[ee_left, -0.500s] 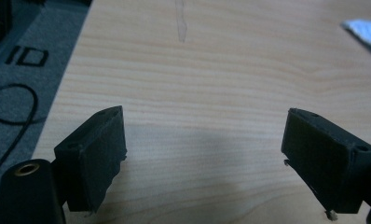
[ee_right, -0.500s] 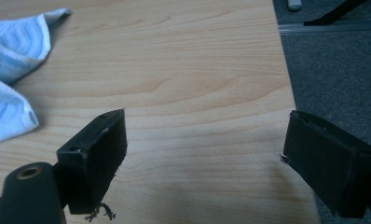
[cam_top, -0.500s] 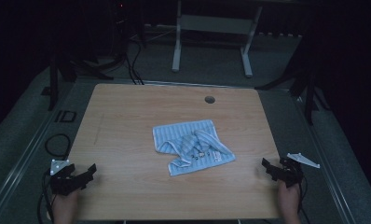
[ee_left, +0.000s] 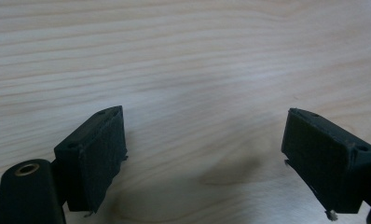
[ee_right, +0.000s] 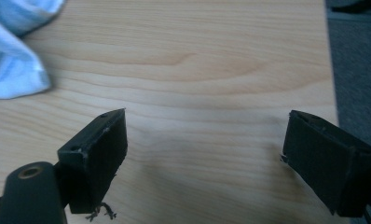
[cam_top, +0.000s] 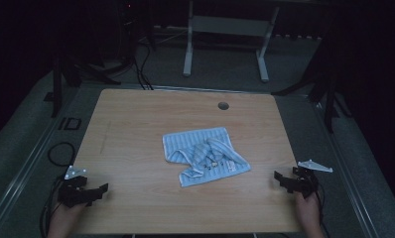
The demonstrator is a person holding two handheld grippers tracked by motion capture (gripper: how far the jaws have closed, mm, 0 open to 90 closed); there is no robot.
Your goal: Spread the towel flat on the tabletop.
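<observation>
A crumpled blue-and-white striped cloth (cam_top: 204,153) lies near the middle of the wooden table (cam_top: 136,129). My left gripper (cam_top: 100,191) rests at the front left corner, open, with bare wood between its jaws (ee_left: 204,140). At the front right edge my right gripper (cam_top: 280,179) is open too, nothing between its jaws (ee_right: 204,140). A corner of the cloth (ee_right: 13,56) shows at the upper left of the right gripper view, well ahead of the jaws. Both grippers are far from the cloth.
A round cable hole (cam_top: 223,105) sits near the table's far edge. Grey floor (ee_right: 356,65) lies just past the right table edge. A white desk frame (cam_top: 225,39) and cables (cam_top: 61,153) stand beyond and left of the table.
</observation>
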